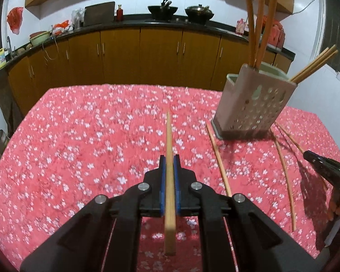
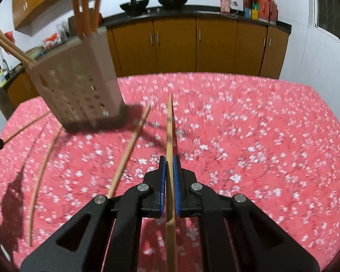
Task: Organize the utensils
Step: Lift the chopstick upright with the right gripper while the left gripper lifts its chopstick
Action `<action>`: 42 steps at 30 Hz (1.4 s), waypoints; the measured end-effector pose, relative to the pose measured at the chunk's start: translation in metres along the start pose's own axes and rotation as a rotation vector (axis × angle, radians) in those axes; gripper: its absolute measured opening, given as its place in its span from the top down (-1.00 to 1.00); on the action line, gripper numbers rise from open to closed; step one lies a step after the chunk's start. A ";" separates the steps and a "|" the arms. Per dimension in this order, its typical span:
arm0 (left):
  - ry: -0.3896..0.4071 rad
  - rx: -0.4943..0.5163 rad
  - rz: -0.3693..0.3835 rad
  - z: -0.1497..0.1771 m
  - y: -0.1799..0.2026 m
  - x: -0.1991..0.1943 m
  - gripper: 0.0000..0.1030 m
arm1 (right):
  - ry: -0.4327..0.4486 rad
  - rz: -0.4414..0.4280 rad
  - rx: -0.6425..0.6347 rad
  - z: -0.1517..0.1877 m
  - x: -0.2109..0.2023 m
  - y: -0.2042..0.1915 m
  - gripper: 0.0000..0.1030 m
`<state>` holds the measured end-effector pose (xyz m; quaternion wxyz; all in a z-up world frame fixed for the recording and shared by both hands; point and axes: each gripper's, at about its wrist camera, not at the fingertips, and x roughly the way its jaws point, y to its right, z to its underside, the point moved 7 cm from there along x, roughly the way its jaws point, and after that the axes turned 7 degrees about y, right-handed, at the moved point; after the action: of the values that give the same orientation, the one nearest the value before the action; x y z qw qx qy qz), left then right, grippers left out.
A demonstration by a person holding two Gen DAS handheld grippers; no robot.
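Note:
My left gripper (image 1: 169, 162) is shut on a wooden chopstick (image 1: 169, 136) that points forward above the table. My right gripper (image 2: 169, 162) is shut on another chopstick (image 2: 169, 124), also held above the table. A grey perforated utensil holder (image 1: 255, 104) stands at the right in the left wrist view and at the upper left in the right wrist view (image 2: 79, 86); several chopsticks stand in it. Loose chopsticks lie on the cloth beside the holder: one left of it (image 1: 218, 158) and a second in front of it (image 1: 285, 176), and one close left of my right gripper (image 2: 129, 151).
The table has a red floral cloth (image 1: 79, 147). The right gripper's black body shows at the right edge of the left wrist view (image 1: 326, 165). Behind the table runs a counter with brown cabinets (image 1: 161, 52) and woks (image 1: 162, 10).

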<state>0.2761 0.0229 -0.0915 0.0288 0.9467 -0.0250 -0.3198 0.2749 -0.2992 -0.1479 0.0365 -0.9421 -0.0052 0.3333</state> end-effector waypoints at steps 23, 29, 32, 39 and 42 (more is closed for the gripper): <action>-0.048 -0.028 0.001 0.019 -0.002 0.014 0.85 | -0.054 -0.034 -0.062 0.044 -0.026 -0.005 0.86; -0.008 -0.029 0.009 0.006 -0.003 -0.001 0.85 | 0.025 -0.053 -0.010 0.018 -0.050 0.001 0.86; 0.036 -0.032 0.014 -0.008 -0.003 -0.014 0.85 | 0.107 -0.055 0.006 -0.005 -0.071 0.004 0.86; 0.138 -0.044 0.041 -0.036 0.001 -0.044 0.85 | 0.288 -0.050 0.034 -0.049 -0.109 0.009 0.86; 0.181 -0.042 0.055 -0.046 0.005 -0.057 0.85 | 0.342 -0.043 0.037 -0.060 -0.119 0.010 0.86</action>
<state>0.2586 0.0233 -0.0197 0.0595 0.9699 -0.0417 -0.2326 0.2200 -0.3170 -0.0276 0.0615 -0.9839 -0.0128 0.1672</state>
